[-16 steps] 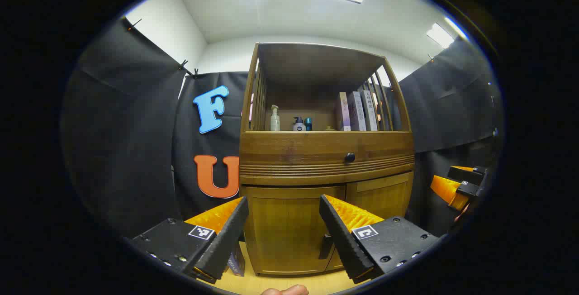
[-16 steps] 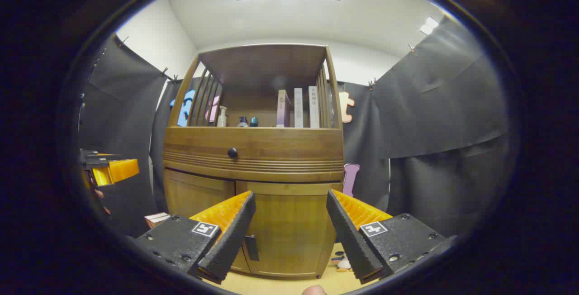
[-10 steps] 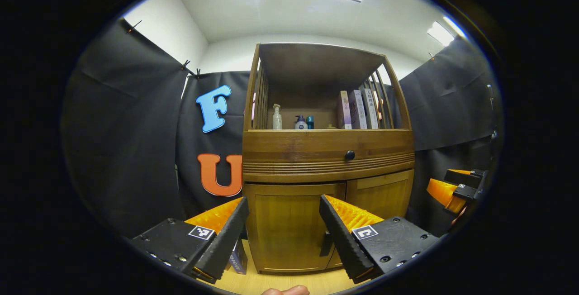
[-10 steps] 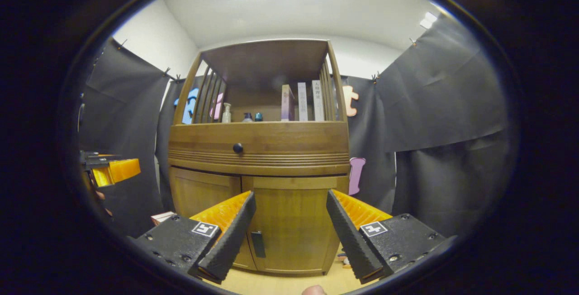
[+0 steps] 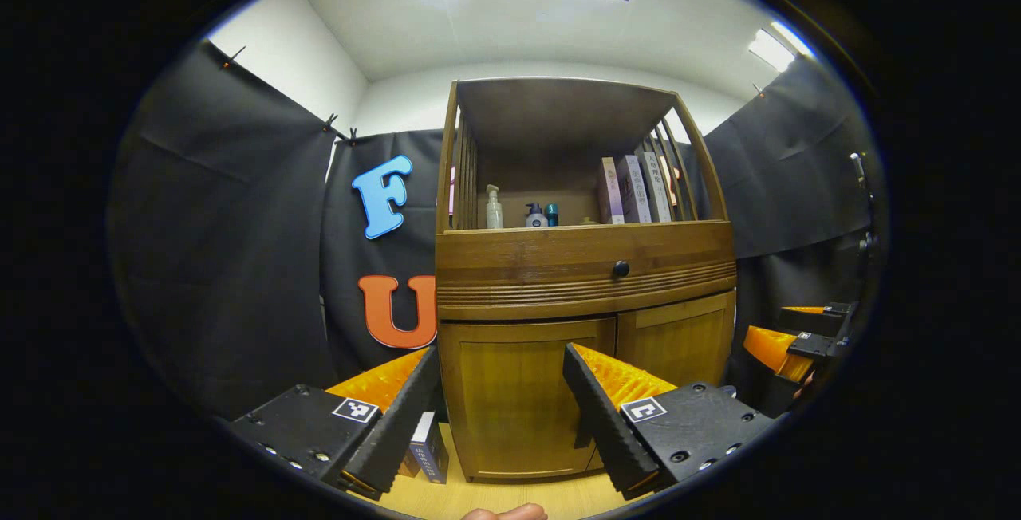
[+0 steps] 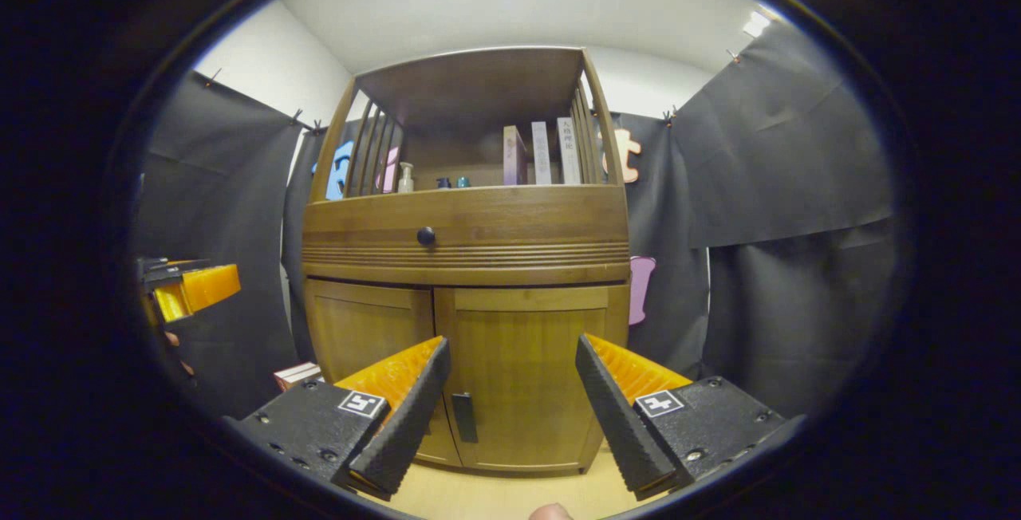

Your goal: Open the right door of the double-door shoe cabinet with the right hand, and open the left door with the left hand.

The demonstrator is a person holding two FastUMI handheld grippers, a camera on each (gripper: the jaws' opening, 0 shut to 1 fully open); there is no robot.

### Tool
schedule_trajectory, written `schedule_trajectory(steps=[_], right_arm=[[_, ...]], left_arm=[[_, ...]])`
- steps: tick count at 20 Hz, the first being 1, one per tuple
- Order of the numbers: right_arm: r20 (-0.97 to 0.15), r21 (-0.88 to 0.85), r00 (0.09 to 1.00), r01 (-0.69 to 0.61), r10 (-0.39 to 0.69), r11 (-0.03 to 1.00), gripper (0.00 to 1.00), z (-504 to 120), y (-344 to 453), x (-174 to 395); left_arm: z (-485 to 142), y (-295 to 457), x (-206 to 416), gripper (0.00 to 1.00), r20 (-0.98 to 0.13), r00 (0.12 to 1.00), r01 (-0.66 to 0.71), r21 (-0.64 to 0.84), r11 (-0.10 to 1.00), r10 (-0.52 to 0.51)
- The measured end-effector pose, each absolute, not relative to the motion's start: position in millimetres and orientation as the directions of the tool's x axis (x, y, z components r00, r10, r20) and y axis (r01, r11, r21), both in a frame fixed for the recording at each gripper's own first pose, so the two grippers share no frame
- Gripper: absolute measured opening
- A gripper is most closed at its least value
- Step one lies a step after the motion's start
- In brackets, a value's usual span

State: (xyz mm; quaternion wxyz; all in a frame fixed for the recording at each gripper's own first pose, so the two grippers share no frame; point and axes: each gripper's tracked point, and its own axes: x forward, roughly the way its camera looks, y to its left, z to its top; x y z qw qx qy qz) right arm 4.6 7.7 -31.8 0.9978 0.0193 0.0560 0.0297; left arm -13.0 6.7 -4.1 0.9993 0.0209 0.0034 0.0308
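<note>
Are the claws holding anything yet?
No. The left claw and the right claw are both open, with nothing between their fingers. Both cabinet doors are shut, and the right door's handle is untouched.

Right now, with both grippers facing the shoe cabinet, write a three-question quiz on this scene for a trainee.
1. True or false: the right door of the cabinet is already open.
2. Which does the right gripper face? A) the right door's handle B) the drawer knob C) the books
3. Fill in: the left gripper, with its jaws apart, points at the ____ door.

Key: 1 false, both doors are shut. 2 A, the handle lies low between its fingers, not yet touched. 3 left.
</note>
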Motion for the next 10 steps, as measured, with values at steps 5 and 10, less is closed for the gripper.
schedule_trajectory(steps=[5, 10], right_arm=[[-0.178, 0.045, 0.982, -0.056, 0.063, 0.997, 0.99, -58, 8, 24], [-0.241, 0.077, 0.962, -0.113, 0.128, 0.991, 0.99, -100, 28, 45]], left_arm=[[-11, 4, -3, 0.95, -0.009, 0.998, -0.056, 0.028, 0.998, 0.057], [-19, 6, 3, 0.95, -0.023, 0.997, -0.066, 0.049, 0.997, 0.067]])
